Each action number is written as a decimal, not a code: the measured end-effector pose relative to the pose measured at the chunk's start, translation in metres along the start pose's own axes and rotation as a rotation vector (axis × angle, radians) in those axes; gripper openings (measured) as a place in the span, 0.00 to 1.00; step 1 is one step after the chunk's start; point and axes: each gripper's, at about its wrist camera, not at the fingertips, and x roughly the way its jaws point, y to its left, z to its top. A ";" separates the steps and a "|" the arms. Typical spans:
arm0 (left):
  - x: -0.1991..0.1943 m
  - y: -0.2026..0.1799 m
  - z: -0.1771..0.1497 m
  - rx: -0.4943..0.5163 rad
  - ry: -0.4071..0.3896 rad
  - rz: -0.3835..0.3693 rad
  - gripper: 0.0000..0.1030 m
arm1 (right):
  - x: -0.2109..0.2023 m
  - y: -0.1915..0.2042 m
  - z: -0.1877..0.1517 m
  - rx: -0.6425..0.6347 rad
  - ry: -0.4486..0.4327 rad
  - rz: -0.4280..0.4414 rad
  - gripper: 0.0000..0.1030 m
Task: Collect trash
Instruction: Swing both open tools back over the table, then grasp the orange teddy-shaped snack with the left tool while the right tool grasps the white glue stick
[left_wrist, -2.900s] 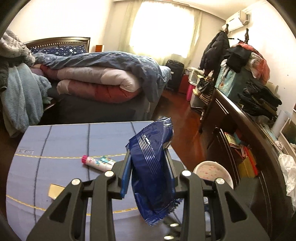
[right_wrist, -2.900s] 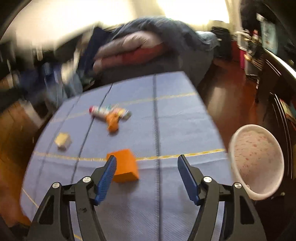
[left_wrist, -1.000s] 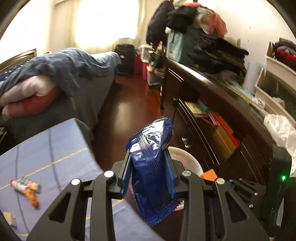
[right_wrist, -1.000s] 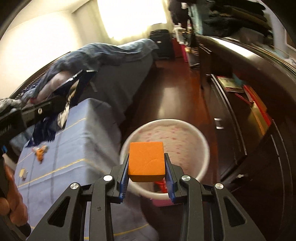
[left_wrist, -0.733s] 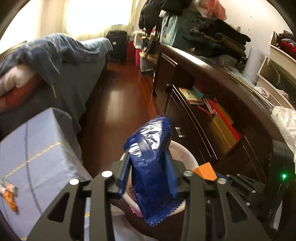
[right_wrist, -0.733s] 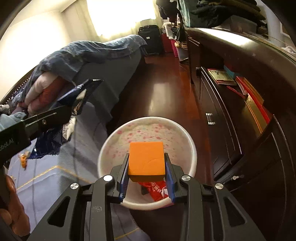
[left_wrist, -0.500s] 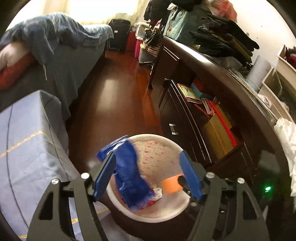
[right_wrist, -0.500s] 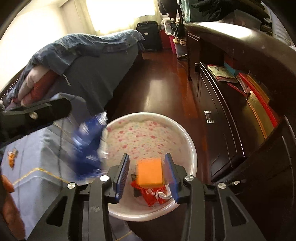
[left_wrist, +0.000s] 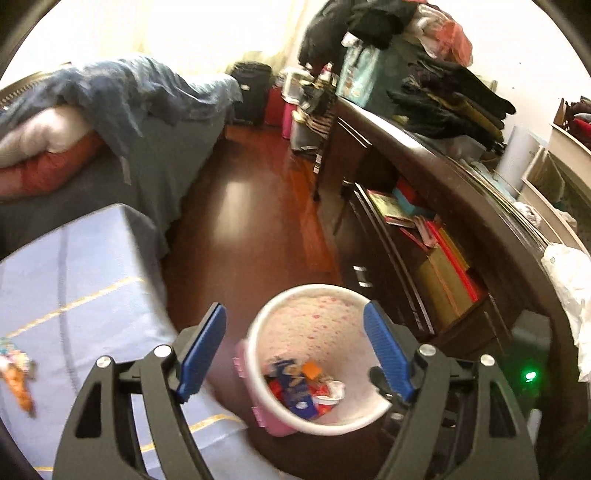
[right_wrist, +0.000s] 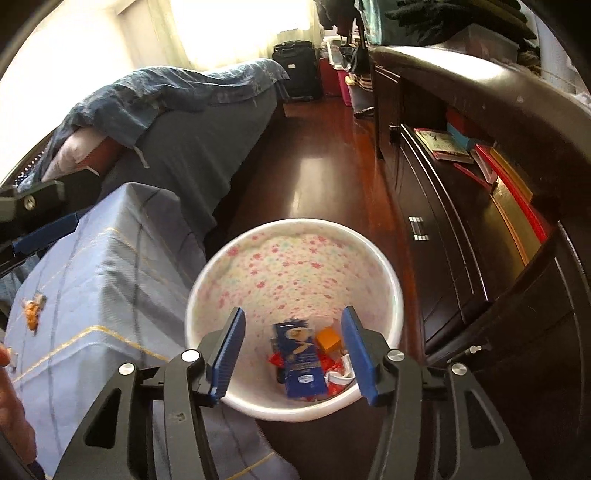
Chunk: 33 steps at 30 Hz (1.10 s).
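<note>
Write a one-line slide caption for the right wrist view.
Right gripper, jaws opening and empty, above the floral bin holding the blue wrapper and orange block.

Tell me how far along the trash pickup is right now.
Done: the blue wrapper and orange block lie in the flowered bin with other scraps. In hand: nothing; the left claw and right claw are over the bin, jaws opening with nothing between them. Left: an orange item and small scraps on the blue tablecloth.
</note>
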 end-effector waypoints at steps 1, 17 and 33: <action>-0.006 0.004 0.000 0.000 -0.008 0.019 0.79 | -0.005 0.005 0.000 -0.004 0.000 0.007 0.59; -0.084 0.181 -0.059 -0.302 0.008 0.490 0.91 | -0.054 0.145 -0.023 -0.252 -0.006 0.194 0.70; -0.050 0.226 -0.069 -0.347 0.066 0.496 0.32 | -0.055 0.198 -0.027 -0.323 0.013 0.217 0.70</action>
